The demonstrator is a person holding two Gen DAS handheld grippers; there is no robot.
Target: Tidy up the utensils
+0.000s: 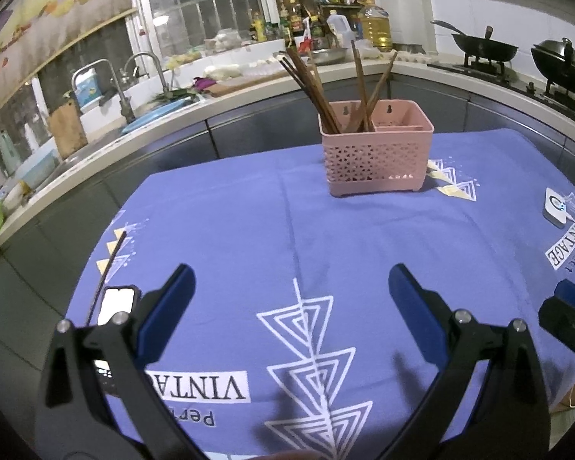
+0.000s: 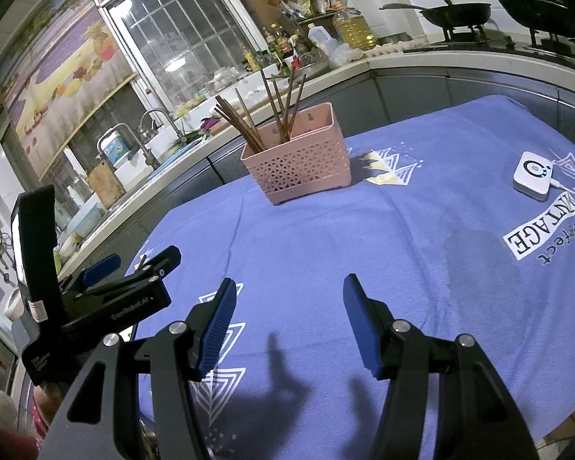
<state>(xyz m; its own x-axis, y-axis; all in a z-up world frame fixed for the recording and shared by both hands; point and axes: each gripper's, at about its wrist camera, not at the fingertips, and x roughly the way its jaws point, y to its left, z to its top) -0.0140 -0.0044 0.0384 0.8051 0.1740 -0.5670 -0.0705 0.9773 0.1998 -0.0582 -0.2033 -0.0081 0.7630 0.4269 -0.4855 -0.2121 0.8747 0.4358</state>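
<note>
Item: pink utensil basket [image 1: 377,161], perforated walls, two compartments. Stands upright on the surface [image 1: 364,237], which is covered by a blue cloth with white triangle prints and the word "VINTAGE". The basket sits toward the far edge of the cloth, near the kitchen counter behind it.

Contents: brown chopsticks [image 1: 318,84], a fanned bundle leaning left plus several leaning right, all in the larger left compartment. The smaller right compartment shows nothing inside as far as can be seen.

Loose piece: one dark chopstick [image 1: 109,272] lying on the cloth at the near left corner, beside a phone [image 1: 115,304], well apart from the basket.

Left tool [image 1: 291,306]: jaws spread wide, nothing between the blue pads, hovering over the near part of the cloth.

Right tool [image 2: 287,318]: jaws apart at a moderate width, nothing between them, held over the cloth to the right of the left tool.

Also present: small white device [image 2: 533,176] with a cable, on the cloth's right side.
</note>
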